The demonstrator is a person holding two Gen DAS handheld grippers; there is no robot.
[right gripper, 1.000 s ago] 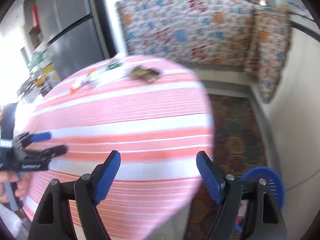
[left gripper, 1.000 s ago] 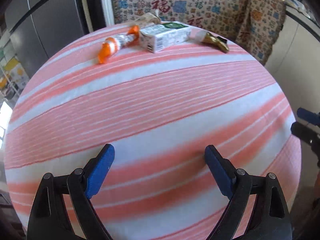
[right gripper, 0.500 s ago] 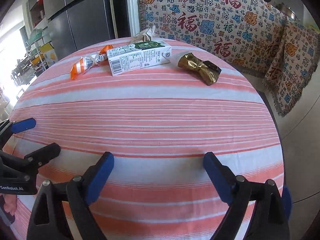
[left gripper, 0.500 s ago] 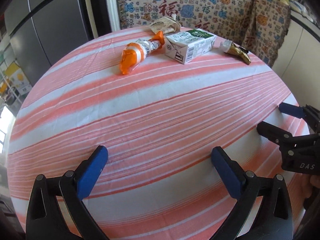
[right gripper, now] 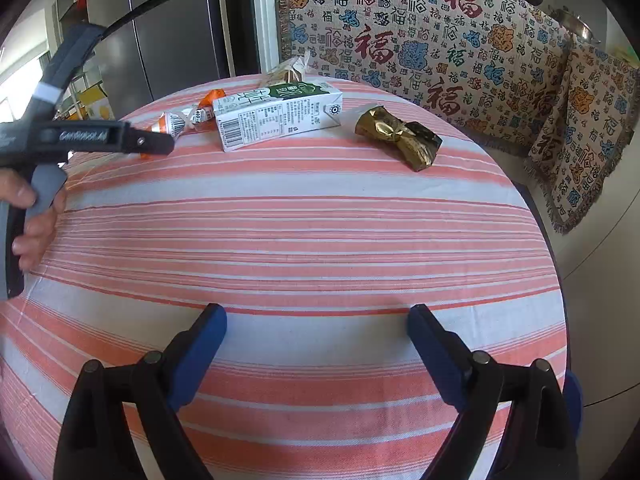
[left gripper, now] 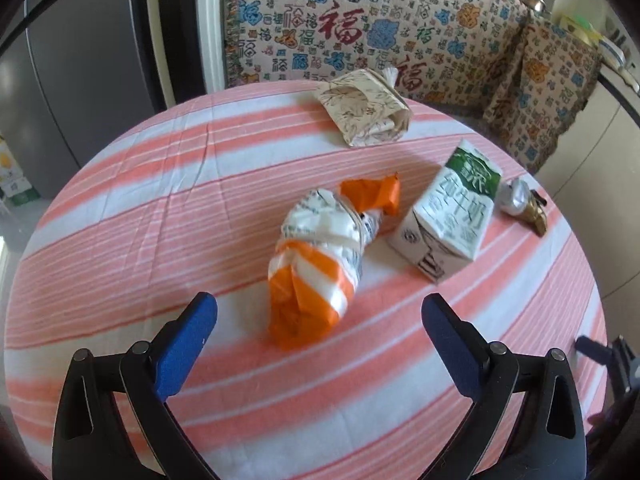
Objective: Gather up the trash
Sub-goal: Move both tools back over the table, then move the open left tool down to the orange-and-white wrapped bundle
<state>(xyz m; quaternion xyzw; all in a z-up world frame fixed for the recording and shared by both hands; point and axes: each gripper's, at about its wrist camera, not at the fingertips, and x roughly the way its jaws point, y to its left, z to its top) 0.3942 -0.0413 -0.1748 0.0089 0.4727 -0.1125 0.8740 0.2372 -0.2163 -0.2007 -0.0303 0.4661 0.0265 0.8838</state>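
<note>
On the round table's striped cloth [left gripper: 120, 240] lie an orange-and-white wrapper [left gripper: 316, 264], a green-and-white milk carton [left gripper: 452, 216], a beige paper packet [left gripper: 364, 108] and a crumpled gold wrapper [left gripper: 524, 206]. My left gripper [left gripper: 318, 316] is open, and the near end of the orange wrapper sits between its blue fingertips without touching them. My right gripper [right gripper: 318, 314] is open over bare cloth, well short of the carton [right gripper: 276, 116] and the gold wrapper [right gripper: 400, 136]. In the right wrist view, a hand [right gripper: 32, 208] holds the left gripper [right gripper: 160, 146] beside the orange wrapper [right gripper: 180, 120].
A patterned cloth [right gripper: 440, 40] covers the furniture behind the table. A grey fridge [left gripper: 80, 80] stands at the back left. The table's edge drops off to the floor on the right [right gripper: 600, 280]. A bit of something blue [right gripper: 572, 396] shows below that edge.
My left gripper has travelled across the table up to the orange wrapper. My right gripper swung from the table's edge to face the trash, then stayed still. Both jaws opened wider.
</note>
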